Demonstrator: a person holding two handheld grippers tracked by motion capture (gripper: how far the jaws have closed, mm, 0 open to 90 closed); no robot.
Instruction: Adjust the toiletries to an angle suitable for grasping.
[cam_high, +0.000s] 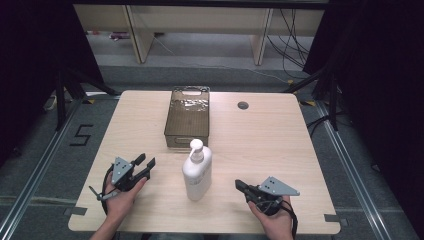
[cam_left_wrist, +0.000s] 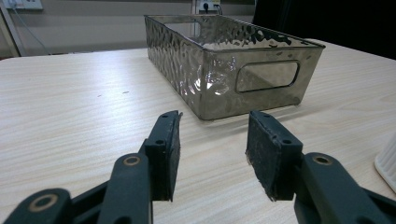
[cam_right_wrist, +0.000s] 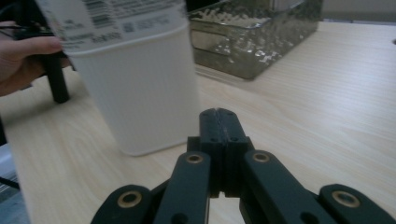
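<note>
A white pump bottle (cam_high: 197, 171) stands upright near the middle of the wooden table (cam_high: 260, 145); in the right gripper view the bottle (cam_right_wrist: 140, 88) rises just ahead and left of the jaws. Behind it lies a smoky transparent textured bin (cam_high: 187, 117), seen close in the left gripper view as the bin (cam_left_wrist: 219, 65) with a cut-out handle. My left gripper (cam_high: 145, 164) rests at the bottle's left, open, nothing between its pads (cam_left_wrist: 168, 149). My right gripper (cam_high: 239, 185) sits at the bottle's right, shut and empty, its tips (cam_right_wrist: 218, 116) pressed together.
A round cable hole (cam_high: 243, 105) marks the table's far right. Black stands and cables flank the table on the floor, with wooden furniture legs behind. The bottle's edge (cam_left_wrist: 387, 161) borders the left gripper's right side.
</note>
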